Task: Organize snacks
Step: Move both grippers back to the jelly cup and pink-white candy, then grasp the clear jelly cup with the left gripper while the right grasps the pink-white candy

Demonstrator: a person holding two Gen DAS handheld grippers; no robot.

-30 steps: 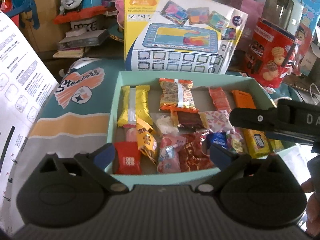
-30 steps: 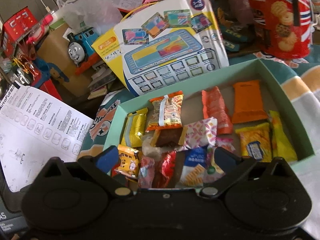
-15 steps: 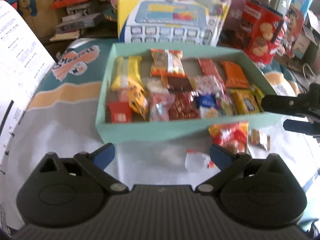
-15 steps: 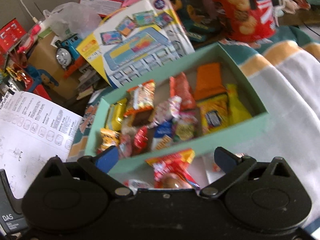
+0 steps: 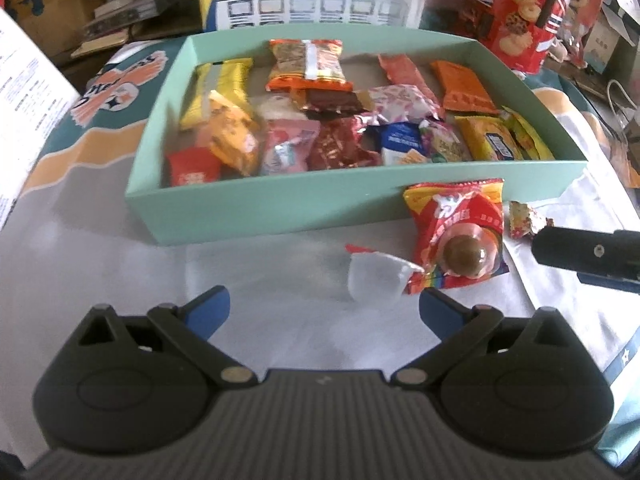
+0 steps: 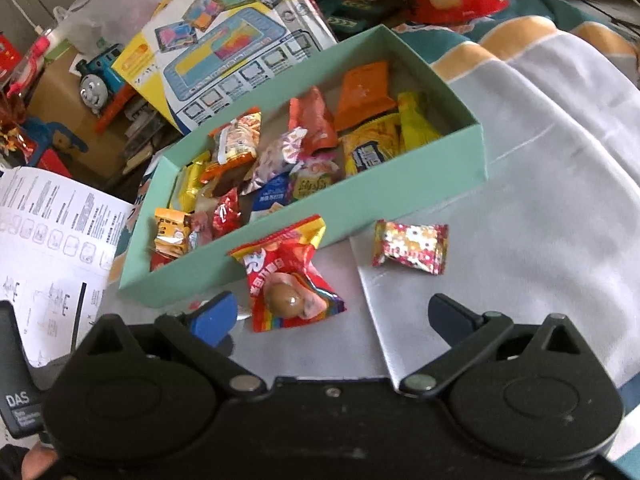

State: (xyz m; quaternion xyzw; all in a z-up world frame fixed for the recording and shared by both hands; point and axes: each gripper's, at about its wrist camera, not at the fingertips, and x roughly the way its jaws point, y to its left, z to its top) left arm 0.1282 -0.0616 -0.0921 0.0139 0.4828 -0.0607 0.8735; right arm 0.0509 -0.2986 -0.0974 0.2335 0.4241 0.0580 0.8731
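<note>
A mint green box [image 5: 256, 208] [image 6: 416, 184] holds several wrapped snacks. Leaning on its front wall is a red packet with a brown ball [image 5: 460, 232] [image 6: 292, 280]. A small clear jelly cup [image 5: 376, 276] lies just left of that packet. A small floral candy [image 6: 412, 246] [image 5: 522, 220] rests on the cloth to the right. My left gripper [image 5: 324, 312] is open, low over the cloth, short of the cup. My right gripper [image 6: 332, 316] is open too, with the red packet just ahead between its fingers. Its finger [image 5: 588, 252] shows at the left view's right edge.
A toy tablet box [image 6: 224, 44] and a red cookie tin [image 5: 520, 20] stand behind the green box. A blue toy train [image 6: 100, 76] and a printed instruction sheet [image 6: 48, 240] are at the left. Grey and striped cloth [image 6: 540, 184] spreads to the right.
Both grippers have pulled back and lowered from over the box to the cloth in front of it. The loose packet, cup and candy have come into view. Both stay open.
</note>
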